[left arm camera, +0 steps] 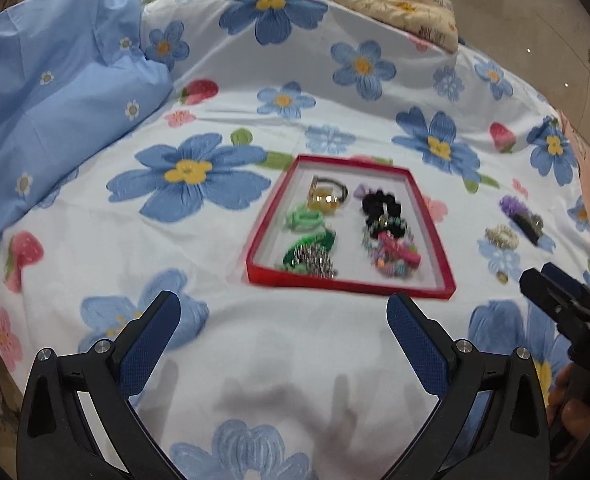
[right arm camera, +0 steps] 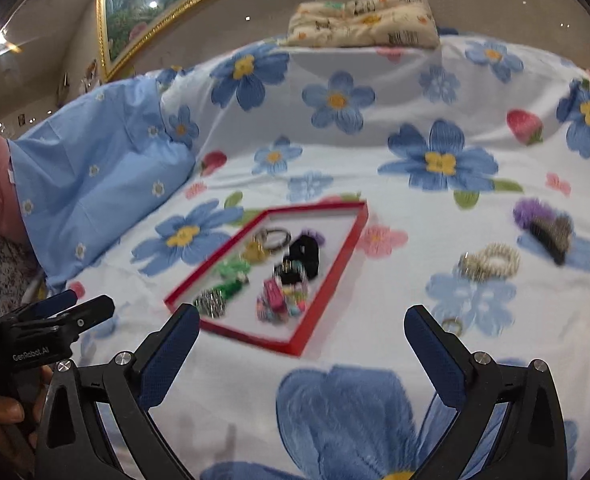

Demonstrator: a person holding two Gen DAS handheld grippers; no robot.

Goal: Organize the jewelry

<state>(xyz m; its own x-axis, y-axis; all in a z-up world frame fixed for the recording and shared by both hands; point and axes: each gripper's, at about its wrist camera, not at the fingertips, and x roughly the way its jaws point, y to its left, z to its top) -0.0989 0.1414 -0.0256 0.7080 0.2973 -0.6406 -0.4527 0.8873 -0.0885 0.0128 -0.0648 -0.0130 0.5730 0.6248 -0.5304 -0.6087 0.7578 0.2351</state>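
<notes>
A red-rimmed tray (left arm camera: 265, 224) (right arm camera: 337, 264) lies on the flowered bedsheet and holds several hair ties and bracelets: green, black, pink and an amber one. To its right on the sheet lie a purple hair clip (left arm camera: 521, 214) (right arm camera: 543, 226), a pearl bracelet (left arm camera: 502, 237) (right arm camera: 491, 262) and a small ring (left arm camera: 502, 278) (right arm camera: 453, 325). My left gripper (left arm camera: 283, 310) is open and empty, just in front of the tray. My right gripper (right arm camera: 301, 322) is open and empty, in front of the tray's right corner and left of the ring. Its tip shows in the left wrist view (left arm camera: 551, 292).
A light blue quilt (left arm camera: 55, 92) (right arm camera: 95, 184) is bunched at the left. A cream printed pillow (left arm camera: 391, 0) (right arm camera: 363, 20) lies at the far end of the bed. A gold-framed picture (right arm camera: 143, 12) hangs on the wall behind.
</notes>
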